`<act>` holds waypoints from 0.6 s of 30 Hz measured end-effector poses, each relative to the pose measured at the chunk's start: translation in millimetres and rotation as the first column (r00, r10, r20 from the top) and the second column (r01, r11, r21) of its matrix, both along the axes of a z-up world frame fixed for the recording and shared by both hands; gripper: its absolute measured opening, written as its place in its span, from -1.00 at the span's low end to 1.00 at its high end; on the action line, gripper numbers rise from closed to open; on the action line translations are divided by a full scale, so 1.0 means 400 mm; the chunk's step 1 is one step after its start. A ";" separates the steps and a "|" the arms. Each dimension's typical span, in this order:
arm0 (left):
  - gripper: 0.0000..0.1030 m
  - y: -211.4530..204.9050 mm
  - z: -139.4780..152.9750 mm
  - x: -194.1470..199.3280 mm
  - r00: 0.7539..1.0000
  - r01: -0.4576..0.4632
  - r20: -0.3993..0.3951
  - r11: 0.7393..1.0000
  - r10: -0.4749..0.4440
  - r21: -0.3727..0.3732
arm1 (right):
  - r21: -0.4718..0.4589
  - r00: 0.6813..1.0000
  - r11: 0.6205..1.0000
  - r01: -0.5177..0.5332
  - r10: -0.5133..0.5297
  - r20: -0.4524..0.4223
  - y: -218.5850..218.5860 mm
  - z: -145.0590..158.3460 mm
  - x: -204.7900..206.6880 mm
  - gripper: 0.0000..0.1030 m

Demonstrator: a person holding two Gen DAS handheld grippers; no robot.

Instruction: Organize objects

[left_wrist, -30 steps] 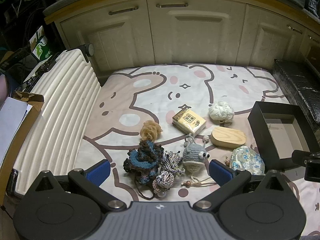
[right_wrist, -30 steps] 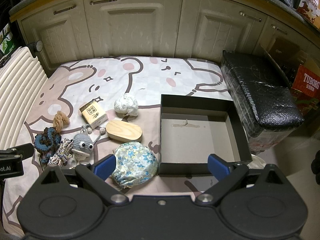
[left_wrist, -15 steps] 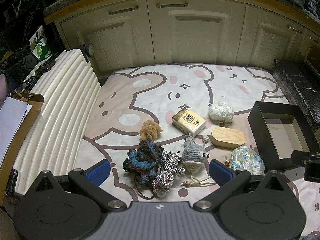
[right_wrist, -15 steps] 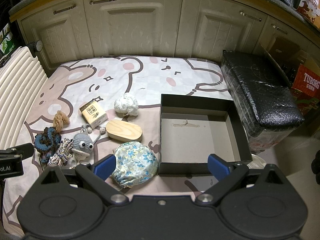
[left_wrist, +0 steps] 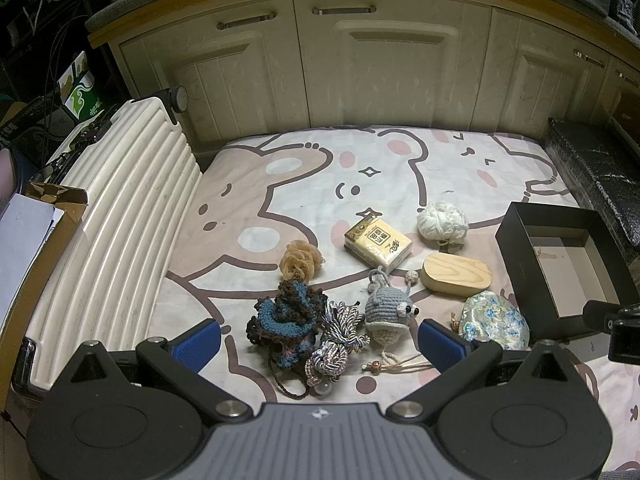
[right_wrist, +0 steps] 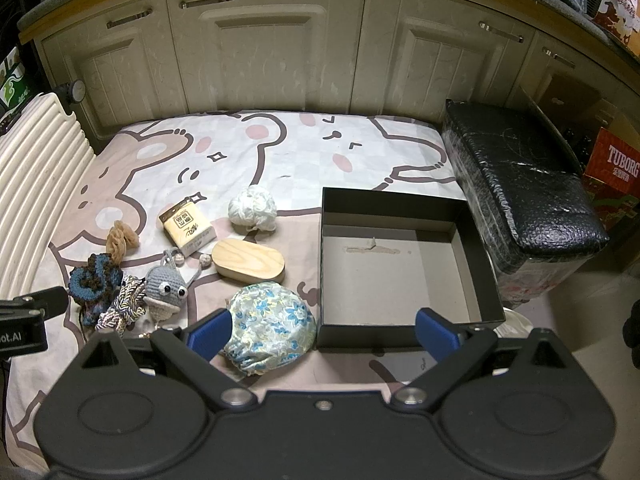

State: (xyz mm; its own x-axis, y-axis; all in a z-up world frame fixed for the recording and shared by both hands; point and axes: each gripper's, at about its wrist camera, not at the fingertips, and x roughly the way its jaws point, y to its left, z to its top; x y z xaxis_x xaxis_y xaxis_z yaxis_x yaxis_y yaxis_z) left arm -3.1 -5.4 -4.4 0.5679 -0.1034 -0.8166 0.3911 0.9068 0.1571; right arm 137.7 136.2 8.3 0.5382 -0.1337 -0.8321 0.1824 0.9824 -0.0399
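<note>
Both tongs, left tongs [left_wrist: 320, 338] and right tongs [right_wrist: 322, 332], hover wide apart, empty, above the mat [right_wrist: 288, 152].

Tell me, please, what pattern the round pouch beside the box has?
Blue flowers on pale fabric; right wrist view.

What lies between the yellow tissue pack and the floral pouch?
The oval wooden box lies between the tissue pack and the floral pouch, clearest in the right wrist view.

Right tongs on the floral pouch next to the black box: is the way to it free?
Probably yes. The right tongs are open, and the floral pouch lies uncovered just ahead beside their left finger. The black box sits close on its right, apparently apart.
</note>
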 end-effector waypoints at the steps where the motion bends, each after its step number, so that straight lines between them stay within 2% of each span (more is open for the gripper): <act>1: 1.00 0.000 0.000 0.000 1.000 0.001 0.000 1.000 -0.001 0.000 | 0.000 1.000 1.000 0.007 -0.007 0.000 0.000 0.000 0.000 0.93; 18: 1.00 0.000 0.000 0.000 0.999 0.038 -0.006 0.999 -0.038 -0.009 | 0.002 0.995 0.995 0.104 -0.104 -0.002 -0.001 0.000 -0.001 0.93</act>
State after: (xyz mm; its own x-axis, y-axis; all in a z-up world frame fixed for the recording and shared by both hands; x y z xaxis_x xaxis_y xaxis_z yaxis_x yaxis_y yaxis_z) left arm -3.0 -5.2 -4.3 0.5580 -0.1325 -0.8192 0.4267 0.8925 0.1463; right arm 137.3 135.6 8.5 0.5201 -0.1870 -0.8334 0.2839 0.9581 -0.0378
